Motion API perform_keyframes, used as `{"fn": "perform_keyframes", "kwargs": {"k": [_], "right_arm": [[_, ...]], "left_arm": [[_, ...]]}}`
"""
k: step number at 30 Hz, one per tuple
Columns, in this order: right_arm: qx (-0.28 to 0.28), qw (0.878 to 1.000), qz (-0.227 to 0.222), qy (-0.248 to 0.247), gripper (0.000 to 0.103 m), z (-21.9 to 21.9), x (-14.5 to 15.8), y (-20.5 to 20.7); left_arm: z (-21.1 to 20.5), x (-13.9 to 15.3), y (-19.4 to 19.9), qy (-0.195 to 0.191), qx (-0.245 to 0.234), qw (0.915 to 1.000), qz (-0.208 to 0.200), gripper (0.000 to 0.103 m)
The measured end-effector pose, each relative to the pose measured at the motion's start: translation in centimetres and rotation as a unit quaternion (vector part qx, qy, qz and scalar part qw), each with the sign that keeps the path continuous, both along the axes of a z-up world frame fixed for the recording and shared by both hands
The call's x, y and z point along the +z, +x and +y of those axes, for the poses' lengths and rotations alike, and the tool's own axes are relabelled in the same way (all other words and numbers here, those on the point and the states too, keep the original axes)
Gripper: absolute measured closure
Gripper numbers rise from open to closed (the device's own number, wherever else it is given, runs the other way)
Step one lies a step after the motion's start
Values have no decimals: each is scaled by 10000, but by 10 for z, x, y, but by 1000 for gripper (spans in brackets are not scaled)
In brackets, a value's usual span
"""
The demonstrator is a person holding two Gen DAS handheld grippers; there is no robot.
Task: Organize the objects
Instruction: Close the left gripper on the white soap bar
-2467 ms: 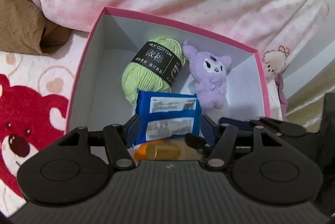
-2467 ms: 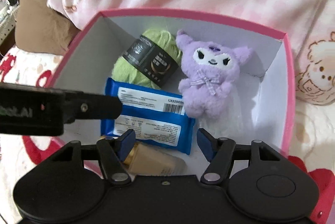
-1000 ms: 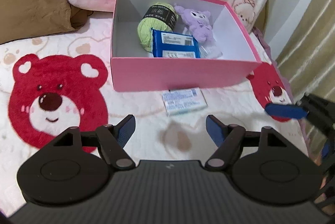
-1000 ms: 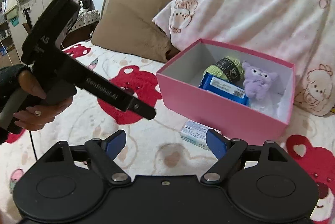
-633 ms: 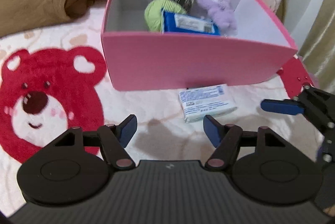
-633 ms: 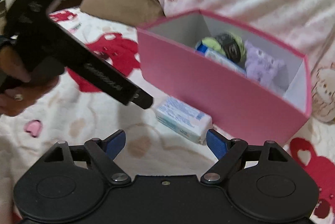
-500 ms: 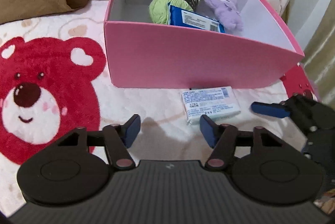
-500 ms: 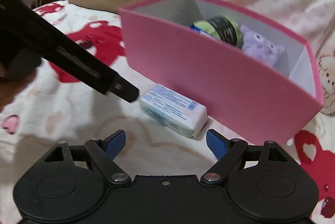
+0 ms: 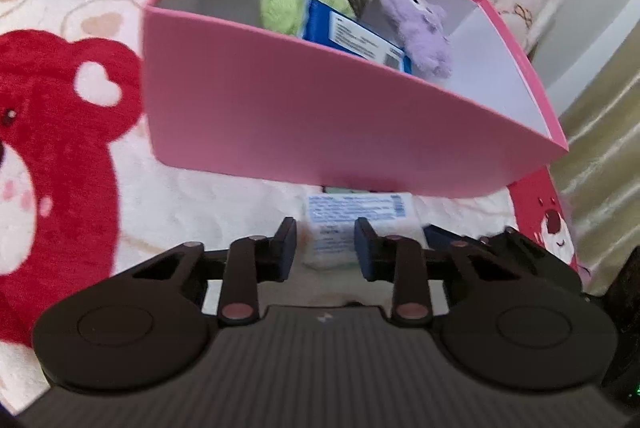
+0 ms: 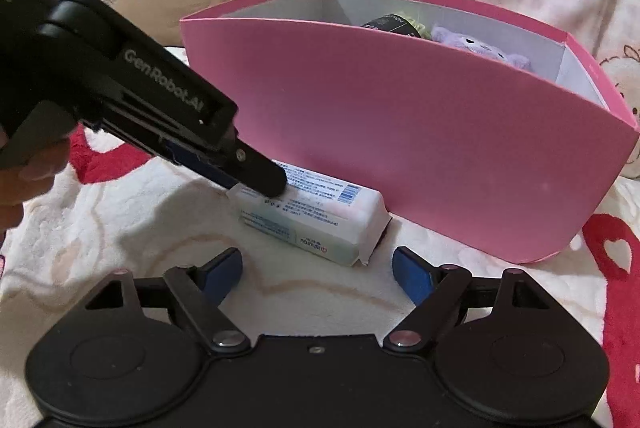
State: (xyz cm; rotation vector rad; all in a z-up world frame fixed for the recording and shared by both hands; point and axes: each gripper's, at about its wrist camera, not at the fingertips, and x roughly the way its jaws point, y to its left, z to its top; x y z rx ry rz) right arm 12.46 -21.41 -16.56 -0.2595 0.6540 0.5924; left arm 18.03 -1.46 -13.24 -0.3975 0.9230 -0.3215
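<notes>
While the white bedspread with red bear prints (image 9: pixel 80 132) fills the floor of both views, the open pink cardboard box (image 10: pixel 420 148) sits on it holding a green yarn ball (image 9: pixel 284 4), a blue foil packet (image 9: pixel 352 38) and a purple plush toy (image 9: pixel 416 28). The white tissue pack (image 10: pixel 316 216) lies just outside the box's front wall. Left gripper (image 9: pixel 325 248) straddles its end, jaws narrowed, contact unclear. Right gripper (image 10: pixel 318 270) hovers near it, jaws wide.
</notes>
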Motion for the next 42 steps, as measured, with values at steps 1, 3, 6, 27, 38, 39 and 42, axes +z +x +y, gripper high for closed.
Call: {"fn": "perform_keyframes", "kwargs": {"k": [1,3,6,27,38,39,42], "right_arm": [[15,10000,-8,13,20,0,0,-2],[6,10000,1,62,20,-1,-1,-3],[-104,9999,13,87,20,-6,-1,-4],[-183,9992,328,168,31,-17,-2,-21],[-623,9943,758,422,22,-35,6,-61],[-644,9940,760,443,22,-36,5,-64],[-649,9949,662,389,22,-36,5,-75]], "left_arm": [[-3,1,-1,6,-7,10000,-7,75],[-9,2,-4,-33,-96,9999,-6,75],[-18,0,-9,-49,-152,9998,80,75],[-22,-9,-30,-339,438,9975,435,78],[-46,2,-65,-127,-65,9974,702,74],[-47,3,-68,-98,-111,9973,715,74],[-52,8,-74,34,-209,9972,720,74]]}}
